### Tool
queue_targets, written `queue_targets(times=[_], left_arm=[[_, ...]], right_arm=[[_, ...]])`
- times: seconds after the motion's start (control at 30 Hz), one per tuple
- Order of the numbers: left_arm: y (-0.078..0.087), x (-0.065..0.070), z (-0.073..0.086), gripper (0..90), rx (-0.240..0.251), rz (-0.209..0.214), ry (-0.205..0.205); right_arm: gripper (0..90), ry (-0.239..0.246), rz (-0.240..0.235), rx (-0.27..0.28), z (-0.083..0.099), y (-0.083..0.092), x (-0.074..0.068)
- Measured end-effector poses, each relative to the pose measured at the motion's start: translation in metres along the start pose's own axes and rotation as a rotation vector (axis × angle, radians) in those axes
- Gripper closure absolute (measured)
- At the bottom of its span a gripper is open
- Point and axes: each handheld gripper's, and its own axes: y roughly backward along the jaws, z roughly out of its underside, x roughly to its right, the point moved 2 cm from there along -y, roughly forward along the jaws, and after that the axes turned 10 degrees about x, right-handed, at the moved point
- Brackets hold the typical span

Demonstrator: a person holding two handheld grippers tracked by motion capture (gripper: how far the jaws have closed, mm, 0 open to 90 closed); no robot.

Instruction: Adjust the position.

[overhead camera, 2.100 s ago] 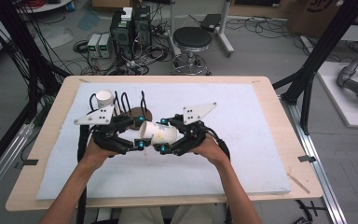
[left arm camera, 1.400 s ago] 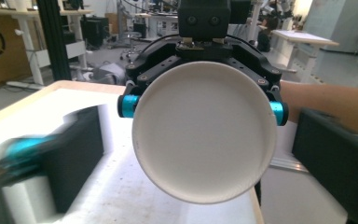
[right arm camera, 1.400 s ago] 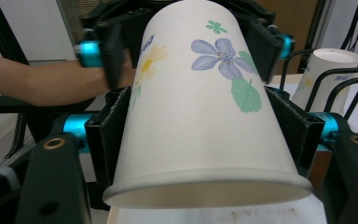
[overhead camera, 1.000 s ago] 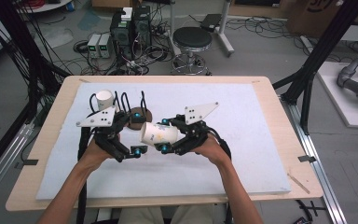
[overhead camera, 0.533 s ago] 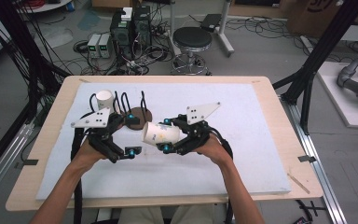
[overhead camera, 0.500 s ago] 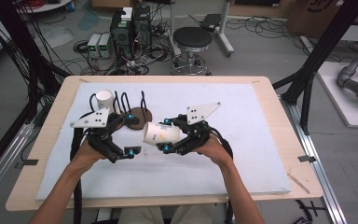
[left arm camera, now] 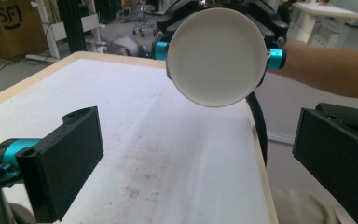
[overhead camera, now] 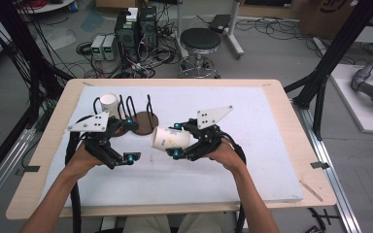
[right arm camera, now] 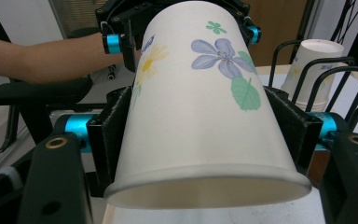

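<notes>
Lab floor full of cables, PC boxes and a stool (overhead camera: 201, 40) behind a wooden table (overhead camera: 281, 104) with a white mat (overhead camera: 252, 141) on it. Right gripper (overhead camera: 175, 141) is clamped on a paper cup (overhead camera: 170, 139): right gripper view shows both black pads pressed flat on opposite walls of the cup (right arm camera: 200, 102), flower print up, rim toward the camera. Jaws have just closed the last bit, cup between them. Cup's long axis is lying about level, running out along the jaws; base points toward the left gripper (overhead camera: 128, 141). Left gripper view confirms that: round white base of the cup (left arm camera: 216, 56) dead ahead and slightly above, facing straight at it, well apart from its jaws. Left gripper jaws stand wide apart, nothing between them, touching nothing, just mat below. So the cup sits straight ahead of the open left tool, base first; right hand already owns it, left hand (overhead camera: 80, 162) is the free one. Further out past the left gripper: black wire rack (overhead camera: 126, 109) on a round brown base (overhead camera: 145, 122), with a second cup (overhead camera: 108, 103) standing at its far end. My read: next move is either a handover or seating the held cup in that rack; watch for crushing the thin wall.
</notes>
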Motion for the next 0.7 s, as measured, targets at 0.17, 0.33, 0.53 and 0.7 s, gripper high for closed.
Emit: queue_targets(times=[0.17, 0.33, 0.53, 0.7], left_arm=[[0.002, 0.0, -0.004, 1.7, -0.074, -0.007, -0.005], [0.002, -0.001, -0.008, 1.7, -0.171, -0.007, -0.006], [0.002, -0.002, -0.012, 1.7, -0.304, 0.006, -0.019], [0.003, -0.005, -0.015, 1.8, -0.396, -0.017, -0.021]], right_arm=[[30.7, 0.003, 0.009, -0.018, -0.001, 0.002, 0.0], [30.7, 0.0, 0.012, -0.039, -0.002, 0.002, 0.0], [30.7, 0.003, 0.016, -0.081, -0.004, 0.002, 0.001], [30.7, 0.006, 0.025, -0.122, -0.003, -0.001, 0.002]])
